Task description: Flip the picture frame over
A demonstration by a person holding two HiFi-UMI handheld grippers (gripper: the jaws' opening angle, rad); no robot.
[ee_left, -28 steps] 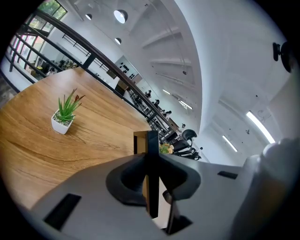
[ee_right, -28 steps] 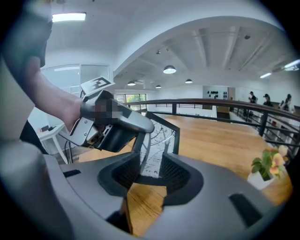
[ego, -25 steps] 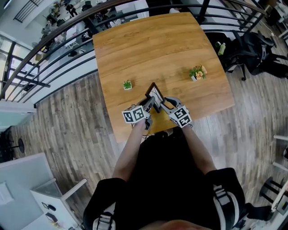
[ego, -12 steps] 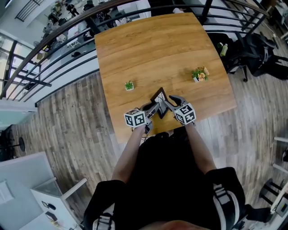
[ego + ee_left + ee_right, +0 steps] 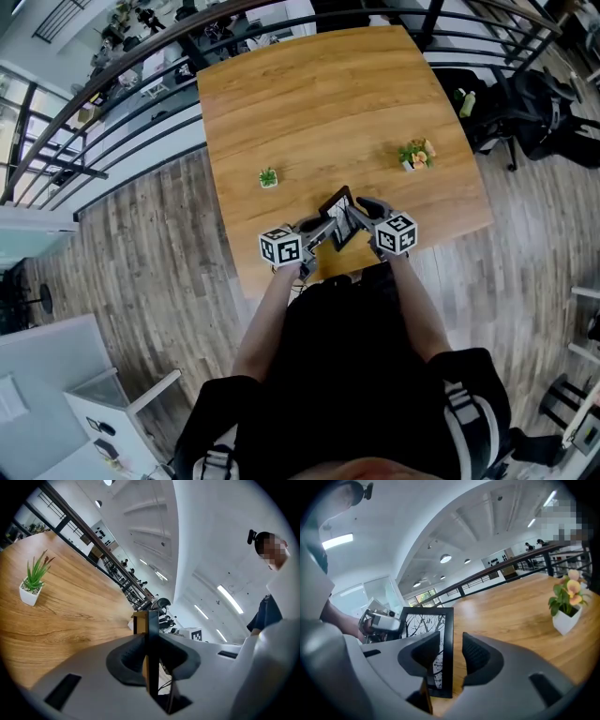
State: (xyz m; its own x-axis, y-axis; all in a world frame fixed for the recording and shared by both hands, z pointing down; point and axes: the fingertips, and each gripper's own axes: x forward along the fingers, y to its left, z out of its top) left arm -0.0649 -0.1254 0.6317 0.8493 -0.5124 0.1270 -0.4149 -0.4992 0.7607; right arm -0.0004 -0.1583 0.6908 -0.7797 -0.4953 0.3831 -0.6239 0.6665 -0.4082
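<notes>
A black picture frame [image 5: 337,210] with a black-and-white tree print is held up off the wooden table [image 5: 319,103] near its front edge, tilted between both grippers. My left gripper [image 5: 324,229] is shut on it; in the left gripper view the frame [image 5: 151,620] stands edge-on between the pads of the left gripper [image 5: 149,644], brown backing to the left. My right gripper [image 5: 358,218] grips the other side. In the right gripper view the printed face [image 5: 423,620] shows between the pads of the right gripper [image 5: 452,649].
A small green plant in a white pot [image 5: 268,177] [image 5: 32,581] stands left of the frame. A flowering plant in a white pot [image 5: 413,155] [image 5: 566,604] stands to the right. A black railing [image 5: 141,122] runs behind the table; a dark bag and chair [image 5: 534,103] sit at the right.
Both grippers have carried the frame a little to the right and toward the front edge, and the frame has turned between them. The right gripper's cube has swung out to the right.
</notes>
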